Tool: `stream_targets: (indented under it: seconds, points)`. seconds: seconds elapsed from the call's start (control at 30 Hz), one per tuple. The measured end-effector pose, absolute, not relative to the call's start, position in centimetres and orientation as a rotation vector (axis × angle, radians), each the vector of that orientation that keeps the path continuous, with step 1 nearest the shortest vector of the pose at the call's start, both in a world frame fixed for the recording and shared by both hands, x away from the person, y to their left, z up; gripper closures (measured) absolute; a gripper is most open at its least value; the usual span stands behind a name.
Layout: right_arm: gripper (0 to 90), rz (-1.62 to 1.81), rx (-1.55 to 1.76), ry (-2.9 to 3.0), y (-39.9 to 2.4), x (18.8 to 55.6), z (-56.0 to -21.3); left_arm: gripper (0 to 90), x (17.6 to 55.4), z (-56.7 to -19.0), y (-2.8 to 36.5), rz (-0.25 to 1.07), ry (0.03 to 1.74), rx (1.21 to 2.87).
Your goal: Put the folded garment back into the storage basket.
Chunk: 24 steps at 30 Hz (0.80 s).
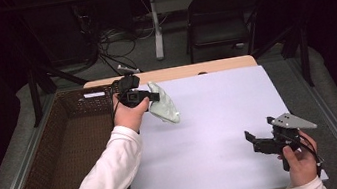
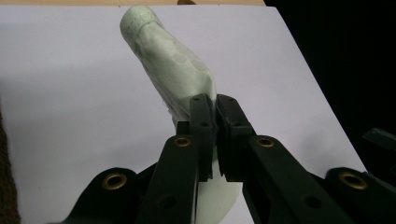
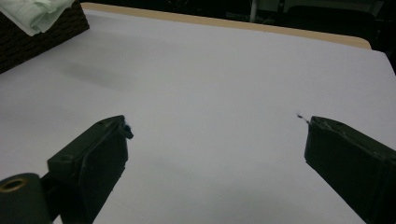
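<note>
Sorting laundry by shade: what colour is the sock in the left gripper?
Pale mint green sock, clearest in the left gripper view.

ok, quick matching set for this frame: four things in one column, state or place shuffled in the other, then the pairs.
1. left gripper
2. right gripper
3. pale green cloth sock
4. brown woven wicker basket

A. jaws wide apart, nothing between them
B. at the table's left edge
C. shut on fabric
D. pinched, hanging over the white sheet

Pairs: 1-C, 2-A, 3-D, 4-B
</note>
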State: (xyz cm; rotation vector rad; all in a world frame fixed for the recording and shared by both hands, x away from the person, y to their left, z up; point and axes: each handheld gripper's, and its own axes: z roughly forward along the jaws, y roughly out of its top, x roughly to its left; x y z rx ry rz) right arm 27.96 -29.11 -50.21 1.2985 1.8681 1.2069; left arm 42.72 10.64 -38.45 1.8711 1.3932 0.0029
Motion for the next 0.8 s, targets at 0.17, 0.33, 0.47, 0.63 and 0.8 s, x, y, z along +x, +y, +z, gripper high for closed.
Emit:
stream_targets:
  seconds: [0.17,0.33,0.47,0.63,0.8]
  points:
    - [5.8,1.207,1.295,1.871,-29.0,28.0,-50.2,85.7,42.4,-37.7,11.8,0.027,1.401,1.86]
    - [5.8,1.208,1.294,1.865,-29.1,28.0,-50.3,85.7,42.1,-37.0,13.0,0.037,1.406,1.855]
    - [5.9,1.204,1.297,1.865,-29.1,28.0,-50.2,85.7,41.8,-36.5,14.1,0.041,1.41,1.85]
    - [5.9,1.204,1.3,1.867,-29.1,28.0,-50.3,85.7,41.5,-36.1,15.5,0.042,1.406,1.848]
    - [5.9,1.204,1.305,1.865,-29.1,28.0,-50.2,85.7,41.1,-35.5,16.9,0.055,1.425,1.82]
